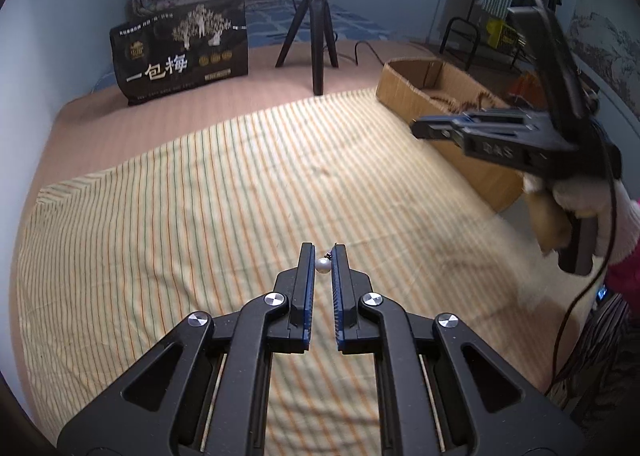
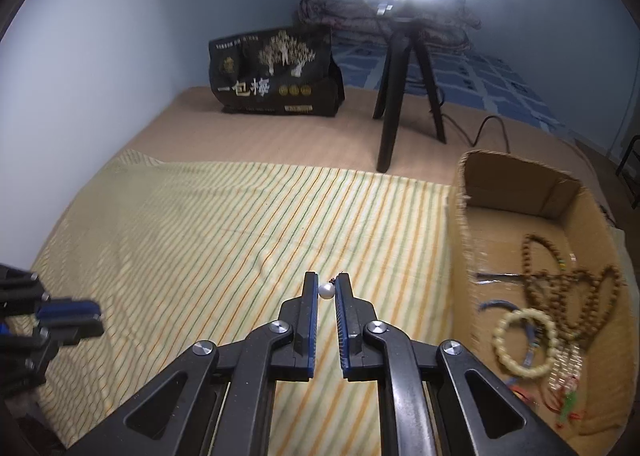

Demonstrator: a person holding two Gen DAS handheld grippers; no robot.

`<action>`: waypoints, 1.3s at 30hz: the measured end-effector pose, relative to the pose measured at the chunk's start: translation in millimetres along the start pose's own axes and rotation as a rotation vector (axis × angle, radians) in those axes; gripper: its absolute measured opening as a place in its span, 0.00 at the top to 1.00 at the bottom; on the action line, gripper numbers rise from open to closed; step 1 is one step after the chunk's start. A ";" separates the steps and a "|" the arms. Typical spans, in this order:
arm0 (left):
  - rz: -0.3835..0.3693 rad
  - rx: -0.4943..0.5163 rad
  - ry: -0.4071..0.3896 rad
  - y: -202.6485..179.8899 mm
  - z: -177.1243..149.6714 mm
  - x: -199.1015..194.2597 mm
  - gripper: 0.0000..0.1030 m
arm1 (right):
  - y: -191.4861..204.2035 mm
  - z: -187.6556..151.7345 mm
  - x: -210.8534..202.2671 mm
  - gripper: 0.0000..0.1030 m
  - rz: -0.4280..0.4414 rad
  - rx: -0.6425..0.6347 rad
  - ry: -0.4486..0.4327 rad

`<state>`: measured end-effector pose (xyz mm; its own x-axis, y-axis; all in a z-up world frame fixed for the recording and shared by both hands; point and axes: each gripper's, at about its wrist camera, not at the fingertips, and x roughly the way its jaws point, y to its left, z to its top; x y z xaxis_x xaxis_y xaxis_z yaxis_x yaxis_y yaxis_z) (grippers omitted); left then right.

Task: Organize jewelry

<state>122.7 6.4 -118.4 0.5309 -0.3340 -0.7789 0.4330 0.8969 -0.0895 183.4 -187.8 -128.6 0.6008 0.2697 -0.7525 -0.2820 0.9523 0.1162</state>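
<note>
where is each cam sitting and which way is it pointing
Left wrist: sits on the left gripper, looking along its fingers over the striped cloth toward the black bag and tripod; it pinches a pearl; the right gripper and gloved right hand show at right.
Right wrist: sits on the right gripper, facing likewise; it pinches a second pearl; left gripper at left, cardboard box at right.
Shared: cloth, bag, tripod, box.

black hand-held gripper (image 1: 323,256), blue pads (image 1: 309,296), silver screws, white knit glove (image 1: 600,212), pink sleeve
</note>
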 end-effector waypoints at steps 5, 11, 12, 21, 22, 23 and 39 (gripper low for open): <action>-0.009 -0.011 -0.033 -16.7 14.7 -10.2 0.94 | -12.9 -2.6 -33.0 0.94 -0.009 -0.004 -0.019; -0.023 -0.007 -0.082 -42.8 37.5 -20.6 0.94 | -33.1 -5.8 -74.0 0.94 -0.035 -0.005 -0.047; -0.026 -0.006 -0.089 -45.9 40.6 -21.3 0.94 | -38.1 -6.9 -80.8 0.94 -0.041 -0.001 -0.051; -0.051 -0.004 -0.163 -87.8 80.3 -21.8 0.94 | -83.4 -16.0 -123.1 0.94 -0.076 0.057 -0.075; -0.057 -0.009 -0.165 -91.8 84.6 -20.2 0.94 | -86.8 -18.0 -127.3 0.94 -0.080 0.058 -0.076; -0.064 -0.016 -0.167 -96.8 90.2 -17.4 0.94 | -91.2 -19.7 -130.8 0.94 -0.086 0.061 -0.077; -0.086 -0.017 -0.128 -141.5 132.6 41.1 0.94 | -155.4 -32.5 -130.4 0.94 -0.112 0.156 -0.036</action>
<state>179.9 -172.6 -55.5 0.5814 -0.4434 -0.6821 0.4691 0.8677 -0.1642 124.6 -375.6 -69.6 0.6490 0.1634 -0.7430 -0.0942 0.9864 0.1346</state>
